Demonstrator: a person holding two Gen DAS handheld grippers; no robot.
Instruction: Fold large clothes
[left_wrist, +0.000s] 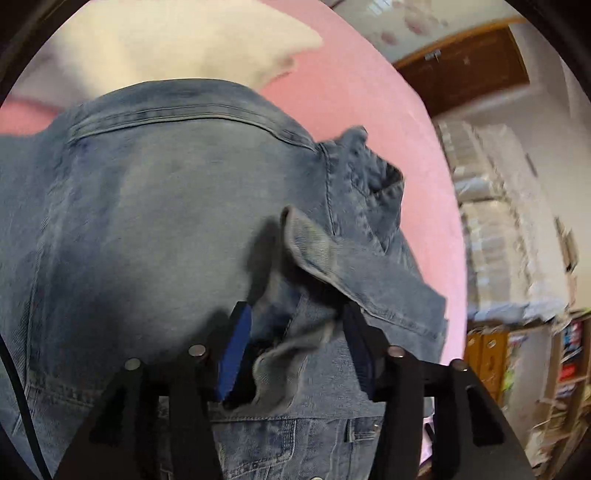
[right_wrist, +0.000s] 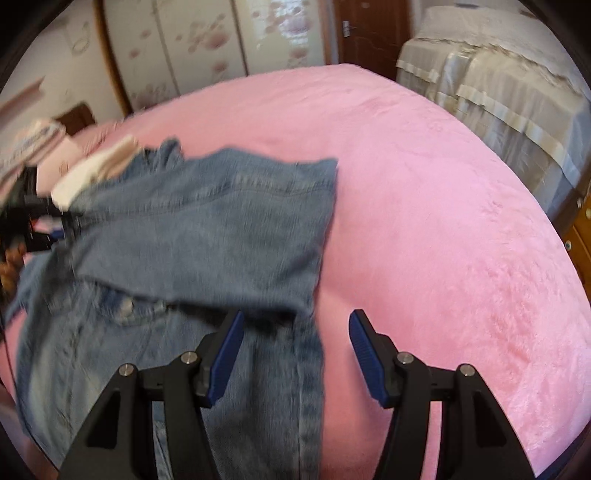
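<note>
A faded blue denim jacket (left_wrist: 166, 221) lies on a pink bed cover (left_wrist: 369, 110), part of it folded over itself. My left gripper (left_wrist: 295, 325) is open just above it, its blue-padded fingers (left_wrist: 236, 350) on either side of a raised fold of denim with a loose cuff (left_wrist: 317, 251) beyond. In the right wrist view the jacket (right_wrist: 207, 229) lies left of centre. My right gripper (right_wrist: 295, 332) is open and empty over the jacket's right edge. The left gripper (right_wrist: 40, 225) shows at the jacket's far left side.
A cream cloth (left_wrist: 177, 48) lies beyond the jacket, seen also in the right wrist view (right_wrist: 92, 170) with pink and white folded items (right_wrist: 40, 144). The pink bed cover (right_wrist: 443, 221) spreads right. A draped table (right_wrist: 498, 92), wardrobe (right_wrist: 207, 48), door (left_wrist: 469, 62) and shelves (left_wrist: 546, 362) surround the bed.
</note>
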